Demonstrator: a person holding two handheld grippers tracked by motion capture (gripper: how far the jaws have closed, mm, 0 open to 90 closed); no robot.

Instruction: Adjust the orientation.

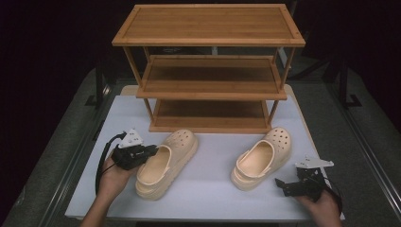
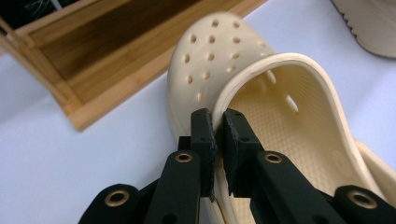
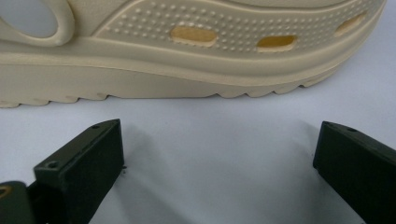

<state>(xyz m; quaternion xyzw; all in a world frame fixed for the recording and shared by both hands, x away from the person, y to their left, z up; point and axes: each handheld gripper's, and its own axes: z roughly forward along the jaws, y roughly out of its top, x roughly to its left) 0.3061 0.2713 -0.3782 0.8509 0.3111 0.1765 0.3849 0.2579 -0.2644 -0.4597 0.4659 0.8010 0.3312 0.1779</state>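
Cream left clog point(image 2: 261, 121) rim | pinched between left hand-held gripper point(image 2: 218, 140) jaws

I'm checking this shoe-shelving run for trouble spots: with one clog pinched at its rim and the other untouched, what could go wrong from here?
1. The left hand-held gripper pinches only the thin side rim of the left clog; the soft wall may flex or slip out when lifted.
2. Held at one edge, the clog could tilt and catch the wooden rack, whose bottom shelf is close ahead.
3. The right hand-held gripper sits open on the table beside the right clog; moving forward may push it instead of gripping.
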